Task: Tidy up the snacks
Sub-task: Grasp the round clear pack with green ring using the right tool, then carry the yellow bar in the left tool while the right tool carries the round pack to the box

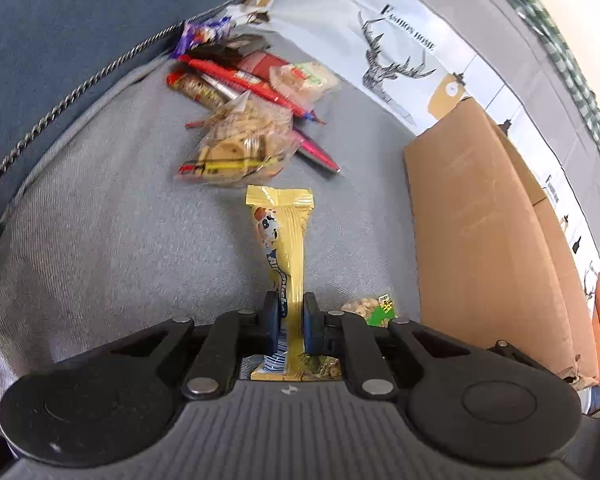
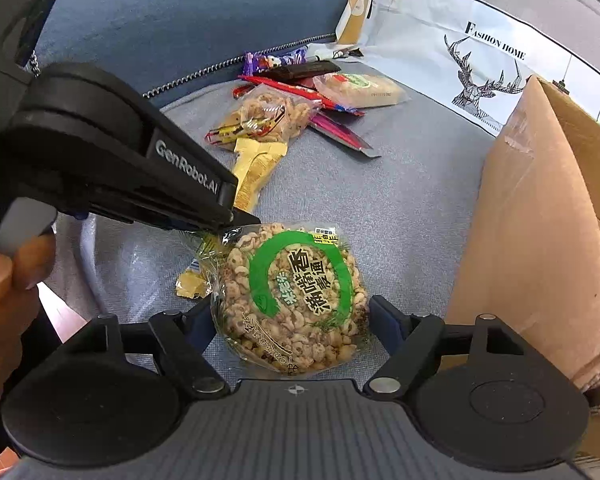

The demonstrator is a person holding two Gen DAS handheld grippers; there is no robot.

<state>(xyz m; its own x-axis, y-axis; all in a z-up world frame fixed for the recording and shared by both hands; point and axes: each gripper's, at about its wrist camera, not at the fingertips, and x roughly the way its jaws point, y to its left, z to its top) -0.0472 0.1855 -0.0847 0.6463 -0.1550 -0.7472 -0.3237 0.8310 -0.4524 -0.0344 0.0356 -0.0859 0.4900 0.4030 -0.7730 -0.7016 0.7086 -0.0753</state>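
Your left gripper [image 1: 290,322] is clamped on the yellow snack bar [image 1: 284,240], which juts forward past its fingertips, while your right gripper [image 2: 290,322] stands apart around the round puffed-rice cake [image 2: 296,296], the cardboard box [image 2: 540,220] just beside its right finger.

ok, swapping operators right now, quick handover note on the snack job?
Left tongs: shut on the yellow bar, over the grey cushion.
Right tongs: open, straddling the round puffed-grain pack; pads not pressing.
Snack pile at the cushion's back; cardboard box to the right.
Done: bar gripped. No snack seen in the box from here.
Left: likely grip the pack, box both, then clear the pile.
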